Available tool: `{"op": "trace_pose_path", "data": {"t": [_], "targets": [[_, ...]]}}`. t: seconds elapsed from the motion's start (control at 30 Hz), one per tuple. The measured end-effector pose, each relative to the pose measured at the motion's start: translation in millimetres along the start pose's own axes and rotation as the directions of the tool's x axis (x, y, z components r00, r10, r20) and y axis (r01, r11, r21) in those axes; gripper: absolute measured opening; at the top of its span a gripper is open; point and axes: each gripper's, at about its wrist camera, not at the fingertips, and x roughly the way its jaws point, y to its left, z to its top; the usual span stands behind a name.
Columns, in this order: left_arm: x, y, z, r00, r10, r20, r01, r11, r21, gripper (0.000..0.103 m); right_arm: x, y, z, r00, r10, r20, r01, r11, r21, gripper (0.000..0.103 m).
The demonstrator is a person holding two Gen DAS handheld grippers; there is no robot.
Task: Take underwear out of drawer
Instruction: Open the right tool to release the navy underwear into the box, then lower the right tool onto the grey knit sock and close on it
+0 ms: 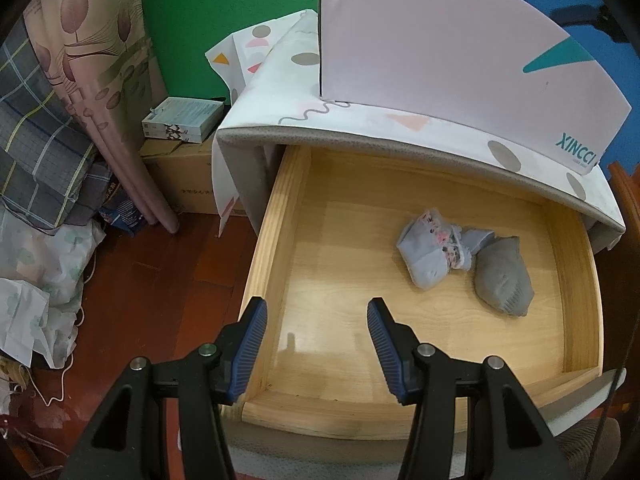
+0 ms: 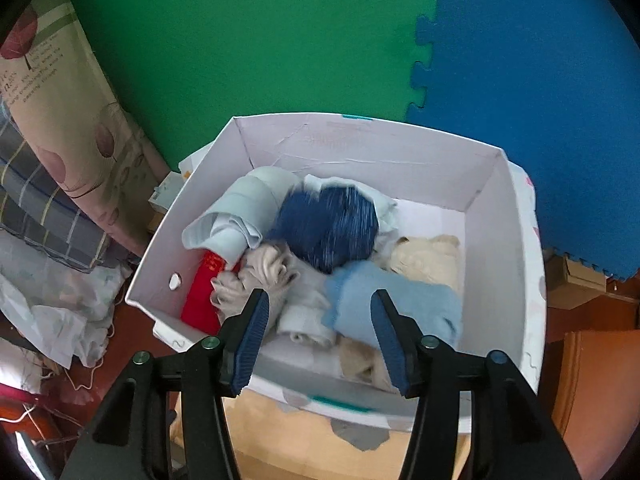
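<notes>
Two pieces left in the drawer (image 1: pixel 280 240), toward its back right: a pale blue bundle (image 1: pixel 432 254) with a printed band, and a grey bundle (image 1: pixel 504 280) touching it on the right. The rest of the drawer floor is bare wood.

Left gripper (image 1: pixel 316 316) hangs over the drawer's front left area, jaws apart, nothing between them, well apart from both bundles.

Right gripper (image 2: pixel 320 312) is over the white box (image 2: pixel 496 208) on top of the cabinet, jaws apart and empty. The box holds a pile of rolled fabric, with a dark blue roll (image 2: pixel 332 228) on top, blurred.

Handling, my read: both bundles are light, soft and loosely balled, so they'll compress and may unroll when lifted. Not fragile; cloth on ribbed pads shouldn't slip. Pinch across the thick middle of a bundle, not a loose edge. Take the grey one first, since it's compact with no trailing flap.
</notes>
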Motion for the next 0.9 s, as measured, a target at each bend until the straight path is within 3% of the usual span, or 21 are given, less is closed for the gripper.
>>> {"op": "trace_pose_path", "data": {"t": [0.3, 0.47, 0.7, 0.8, 0.9], "targets": [[2.3, 3.1, -0.6, 1.0, 0.023, -0.011, -0.023, 1.0, -0.019, 0.053, -25.6, -9.5, -65.7, 1.0, 0.024, 0.01, -0.022, 0.995, -0.096, 0.051], [3.2, 2.3, -0.7, 1.0, 0.028, -0.012, -0.029, 0.999, -0.021, 0.053, -24.4, -16.7, -111.4, 0.998, 0.05, -0.044, -0.055, 0.99, -0.127, 0.051], [1.3, 6.7, -1.1, 1.0, 0.02, -0.009, -0.021, 0.999, -0.045, 0.053, 31.4, -26.9, -168.4, 0.982, 0.029, -0.188, -0.057, 0.988, -0.145, 0.052], [1.1, 8.6, -1.4, 1.0, 0.018, -0.009, -0.018, 0.998, -0.057, 0.053, 60.6, -29.0, -182.7, 0.973, 0.034, -0.226, -0.067, 0.988, -0.137, 0.065], [1.4, 10.4, -0.8, 1.0, 0.012, -0.01, -0.013, 0.998, -0.067, 0.053, 87.8, -28.0, -188.5, 0.967, 0.016, -0.253, -0.056, 0.987, -0.149, 0.069]]}}
